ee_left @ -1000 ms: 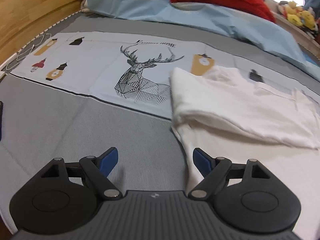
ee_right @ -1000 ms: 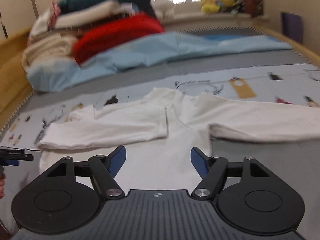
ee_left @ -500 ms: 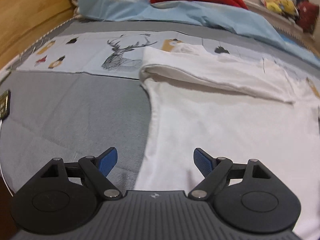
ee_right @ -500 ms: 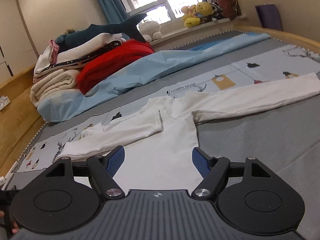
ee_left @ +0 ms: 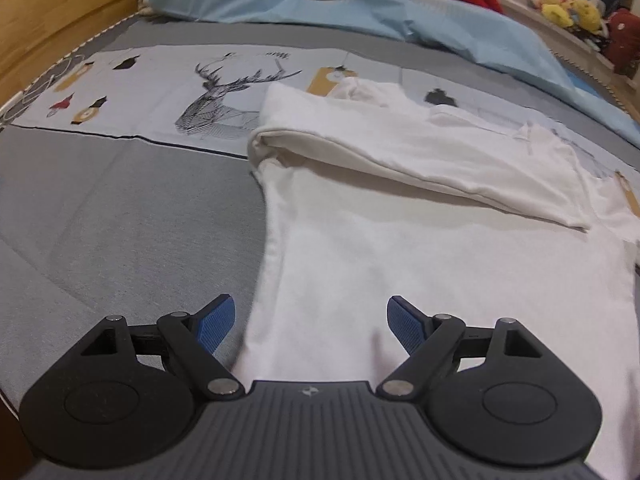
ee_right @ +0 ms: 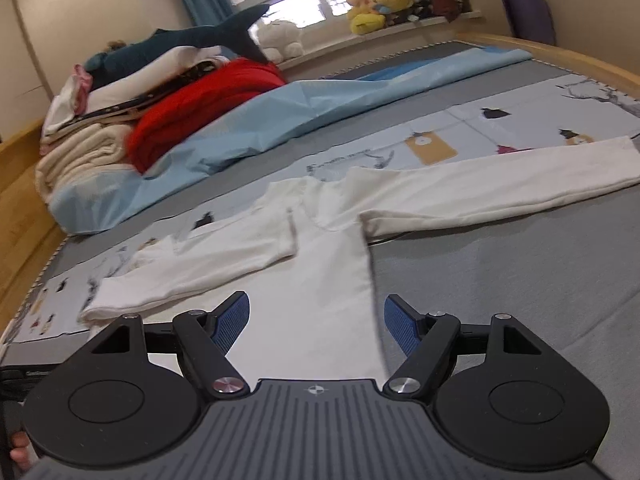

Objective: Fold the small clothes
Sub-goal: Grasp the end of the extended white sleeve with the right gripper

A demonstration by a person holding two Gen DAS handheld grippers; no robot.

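Grey bed (ee_left: 120, 220); white shirt's (ee_left: 400, 260) hem hidden behind left claw (ee_left: 310, 322).

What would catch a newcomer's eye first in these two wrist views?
The white long-sleeved top spread flat on the grey bed cover, one sleeve folded across its chest and the other stretched out to the side. Behind it, the red blanket glows on the bedding pile, and both grippers, left and right, hover open at the hem.

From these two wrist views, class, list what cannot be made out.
- White shirt hem: both views, hidden behind the gripper bodies.
- Left gripper and right gripper: open; height above cloth unclear.
- Straight sleeve cuff: right view, at the frame edge.
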